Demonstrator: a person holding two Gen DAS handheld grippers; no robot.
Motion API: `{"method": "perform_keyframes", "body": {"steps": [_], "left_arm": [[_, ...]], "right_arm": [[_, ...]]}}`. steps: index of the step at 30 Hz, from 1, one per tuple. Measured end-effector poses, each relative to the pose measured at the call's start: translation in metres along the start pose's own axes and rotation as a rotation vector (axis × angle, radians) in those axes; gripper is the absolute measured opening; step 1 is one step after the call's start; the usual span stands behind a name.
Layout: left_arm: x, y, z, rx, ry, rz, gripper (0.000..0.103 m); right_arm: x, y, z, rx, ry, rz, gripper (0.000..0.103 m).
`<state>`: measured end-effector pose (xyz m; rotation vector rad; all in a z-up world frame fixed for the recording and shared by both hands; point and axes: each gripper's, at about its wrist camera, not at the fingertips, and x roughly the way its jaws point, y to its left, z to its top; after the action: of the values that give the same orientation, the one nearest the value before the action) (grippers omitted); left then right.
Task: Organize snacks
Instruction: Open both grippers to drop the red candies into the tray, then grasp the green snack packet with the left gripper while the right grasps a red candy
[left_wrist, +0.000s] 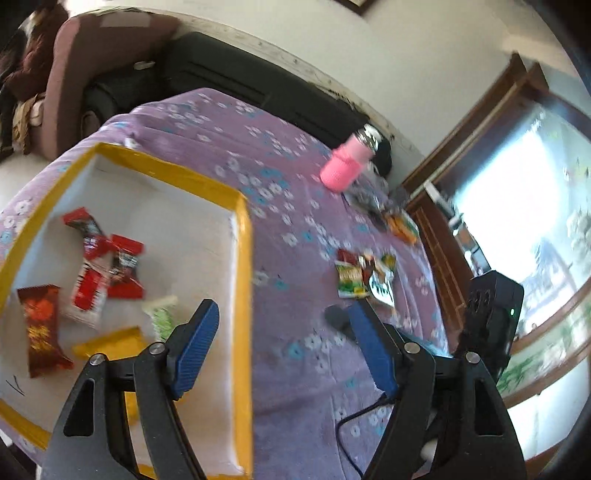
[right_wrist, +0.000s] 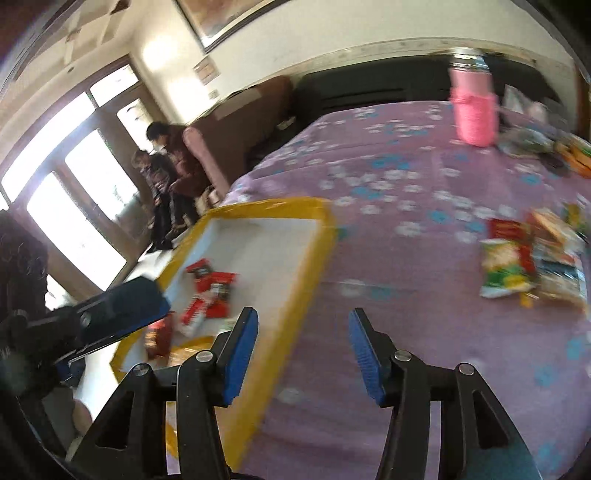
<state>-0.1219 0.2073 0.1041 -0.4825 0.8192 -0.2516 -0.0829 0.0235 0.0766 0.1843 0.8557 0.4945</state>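
Observation:
A white box with a yellow rim sits on the purple flowered cloth. Inside lie several wrapped snacks: red ones, a dark red pack, a green one and a yellow one. A loose pile of snack packets lies on the cloth to the right. My left gripper hangs open over the box's right rim, nothing between its fingers. My right gripper is open and empty above the cloth beside the box. The left gripper's finger shows over the box.
A pink bottle stands at the far side, with more packets near it. A black cable runs across the cloth. A dark sofa, an armchair and seated people lie beyond the table.

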Motion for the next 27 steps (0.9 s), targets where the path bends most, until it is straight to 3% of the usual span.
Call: {"method": "perform_keyframes", "body": {"steps": [8,13,20,27], "left_arm": [[0.029,-0.037,-0.022,0.089,0.071,0.037,0.074],[0.059,-0.059,-0.041,0.147,0.155,0.044,0.073],[0.079,-0.082,-0.059,0.215,0.217,0.036,0.073],[0.080,-0.081,-0.060,0.218,0.220,0.045,0.073]], "right_arm": [[-0.054,-0.136,-0.002,0.259,-0.094,-0.148,0.055],[-0.071,-0.185,-0.005,0.346,-0.137,-0.194,0.056],[-0.049,-0.187,0.005,0.336,-0.111,-0.166,0.056],[0.005,-0.168,0.063,0.225,-0.073,-0.246,0.055]]}}
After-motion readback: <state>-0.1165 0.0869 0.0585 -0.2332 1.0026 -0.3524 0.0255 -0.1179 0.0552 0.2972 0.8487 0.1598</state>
